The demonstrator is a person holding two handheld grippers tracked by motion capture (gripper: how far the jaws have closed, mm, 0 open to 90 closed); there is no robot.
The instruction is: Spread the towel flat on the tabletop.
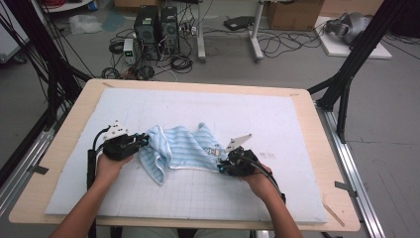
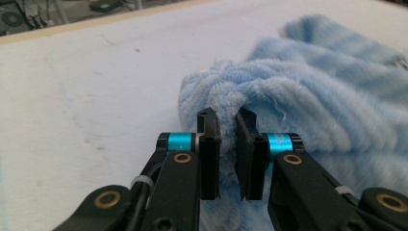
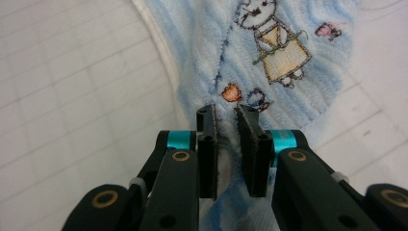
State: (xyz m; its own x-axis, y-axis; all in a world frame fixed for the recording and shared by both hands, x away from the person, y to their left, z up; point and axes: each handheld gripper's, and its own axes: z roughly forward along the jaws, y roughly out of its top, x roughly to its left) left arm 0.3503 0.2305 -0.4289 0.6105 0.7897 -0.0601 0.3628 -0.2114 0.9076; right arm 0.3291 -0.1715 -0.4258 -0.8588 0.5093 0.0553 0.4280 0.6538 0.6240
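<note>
My left tongs (image 2: 226,126) are nipped onto a bunched fold of the light blue striped towel (image 1: 181,146), the black pads pressing the plush pile between them with only a narrow gap left. In the high view those left tongs (image 1: 141,140) meet the towel at its left end, my left hand (image 1: 110,166) just behind them. My right tongs (image 3: 226,120) are likewise pinched on the towel, gripping a thin layer of cloth close to its white-bound edge; in the high view the right tongs (image 1: 223,165) sit at the towel's lower right corner with my right hand (image 1: 258,182) behind. Just past the right pads I can see the towel's embroidery (image 3: 274,45): a small white animal figure in a yellow apron, with a small orange cup (image 3: 232,92) and a blue motif (image 3: 257,98) below it and a small pink motif (image 3: 328,30) to its side. I can read no writing, brand or label anywhere on the towel. The towel lies crumpled, partly folded over itself, on the white gridded mat (image 1: 277,124) near the middle of the counter (image 1: 317,144), a little toward my side. The mat spreads out on all sides of the towel, and the pale wooden rim of the counter frames the mat. Beyond the far edge of the counter from the towel, the floor holds dark computer towers (image 1: 157,27), tangled cables (image 1: 282,44) and cardboard boxes (image 1: 293,14).
</note>
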